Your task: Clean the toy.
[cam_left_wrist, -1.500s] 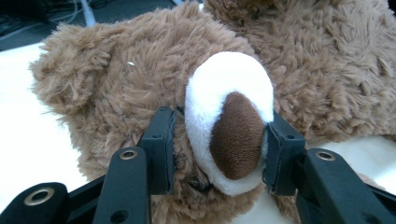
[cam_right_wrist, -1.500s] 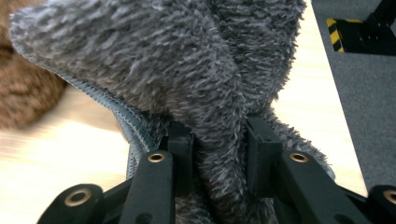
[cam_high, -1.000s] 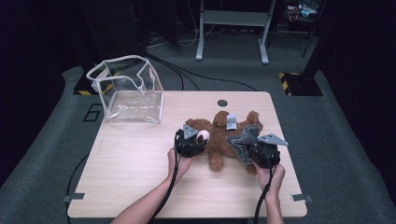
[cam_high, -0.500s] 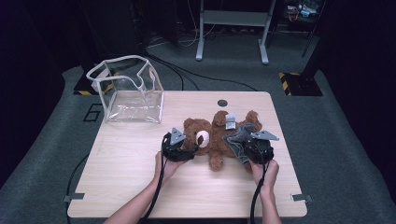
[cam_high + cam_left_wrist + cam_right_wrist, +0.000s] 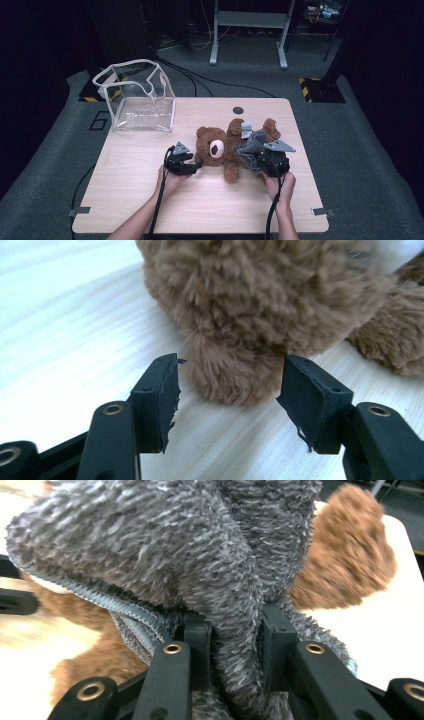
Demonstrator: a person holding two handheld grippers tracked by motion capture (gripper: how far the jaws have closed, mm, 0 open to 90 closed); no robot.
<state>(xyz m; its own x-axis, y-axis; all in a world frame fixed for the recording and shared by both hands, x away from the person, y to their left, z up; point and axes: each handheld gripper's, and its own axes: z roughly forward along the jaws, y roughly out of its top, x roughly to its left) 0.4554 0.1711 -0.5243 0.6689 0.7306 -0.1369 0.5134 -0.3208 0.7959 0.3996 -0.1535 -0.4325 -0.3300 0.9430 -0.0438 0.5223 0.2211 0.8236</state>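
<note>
Lying on its back near the middle of the wooden table point(image 5: 130, 200), a brown teddy bear point(image 5: 220, 150) is worked on by a person with a gripper in each hand. The left gripper point(image 5: 192, 167) sits low beside the bear's head, its jaws apart after just closing in a little; in the left gripper view a furry ear point(image 5: 235, 375) pokes between the pads point(image 5: 162, 390) with bare wood on either side, neither pad pressing it. The right gripper point(image 5: 260, 155) is clamped on a fold of grey fuzzy cloth point(image 5: 252, 145) that drapes over the bear's body, and in the right gripper view that cloth point(image 5: 175, 555) bunches up in front of the lens and hides much of the toy.

A clear plastic bag with white trim point(image 5: 137, 100) stands open at the table's far left corner, well apart from the bear. A small dark round hole point(image 5: 238, 110) marks the far edge just beyond the bear's feet. The near half of the tabletop lies bare around the forearms; the bear's right side comes nearer the table's right edge.
</note>
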